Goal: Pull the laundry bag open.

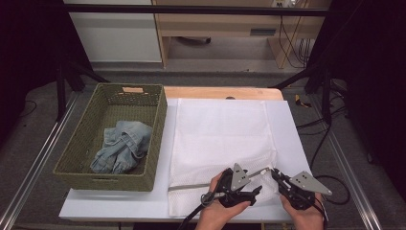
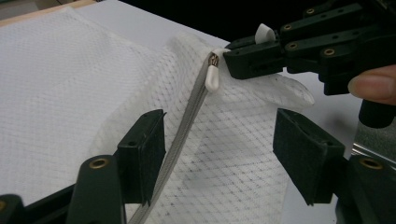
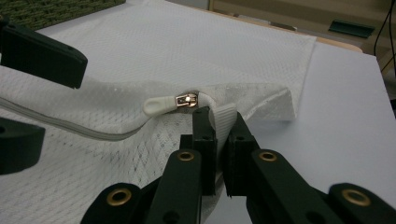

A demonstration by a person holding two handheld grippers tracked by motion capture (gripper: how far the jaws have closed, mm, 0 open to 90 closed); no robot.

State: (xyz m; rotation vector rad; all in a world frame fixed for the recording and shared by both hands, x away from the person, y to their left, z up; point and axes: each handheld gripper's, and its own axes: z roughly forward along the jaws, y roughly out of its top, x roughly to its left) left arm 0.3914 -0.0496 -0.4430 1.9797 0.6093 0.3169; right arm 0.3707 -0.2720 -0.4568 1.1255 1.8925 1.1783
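Note:
A white mesh laundry bag (image 1: pixel 220 134) lies flat on the white table top, its grey zipper (image 2: pixel 187 126) running along the near edge. My right gripper (image 3: pixel 222 126) is shut on a white fabric tab (image 3: pixel 224 114) at the zipper's end, just beside the metal slider (image 3: pixel 189 99) and its white pull (image 3: pixel 158 105). My left gripper (image 2: pixel 219 149) stands open astride the lifted mesh. The zipper tape passes close to its left pad (image 2: pixel 142 154), and neither pad presses on the bag. In the high view both grippers, left (image 1: pixel 257 189) and right (image 1: pixel 276 173), sit at the bag's near right corner.
A woven green basket (image 1: pixel 76 148) holding a pair of blue jeans (image 1: pixel 122 146) stands at the left of the table. The white board's right edge (image 1: pixel 299 143) runs close to the right hand. A shelf and cables are behind the table.

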